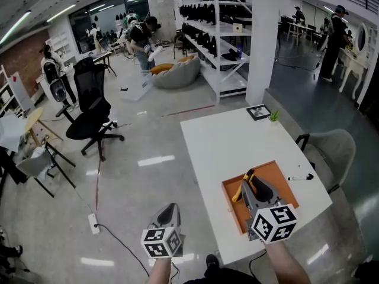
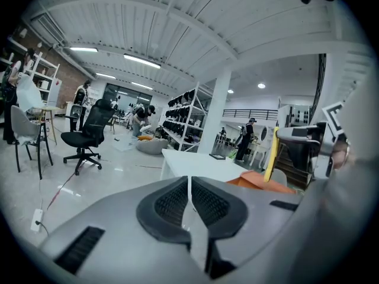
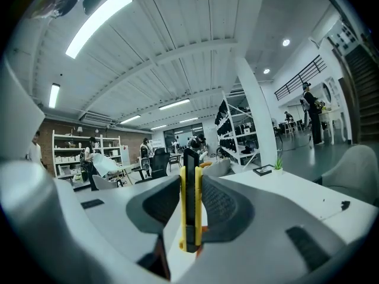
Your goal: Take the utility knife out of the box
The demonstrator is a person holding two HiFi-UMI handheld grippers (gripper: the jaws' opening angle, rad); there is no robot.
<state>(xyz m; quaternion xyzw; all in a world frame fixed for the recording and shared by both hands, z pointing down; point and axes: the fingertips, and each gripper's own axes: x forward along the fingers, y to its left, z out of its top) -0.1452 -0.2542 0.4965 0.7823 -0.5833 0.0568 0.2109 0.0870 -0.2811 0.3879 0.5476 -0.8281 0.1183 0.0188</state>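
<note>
1. Your right gripper (image 1: 256, 189) is clamped on the utility knife (image 3: 190, 212), which stands upright between its pads, ready to lift clear.
2. The orange box (image 1: 279, 180) lies just beneath those jaws.
3. Your left gripper (image 2: 189, 203), closed and empty, hangs aside, probably to stay clear.

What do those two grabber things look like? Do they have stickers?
The left gripper and right gripper are smooth grey shells tapering to two jaws with dark ribbed pads. Each carries a white cube printed with black square markers.
</note>
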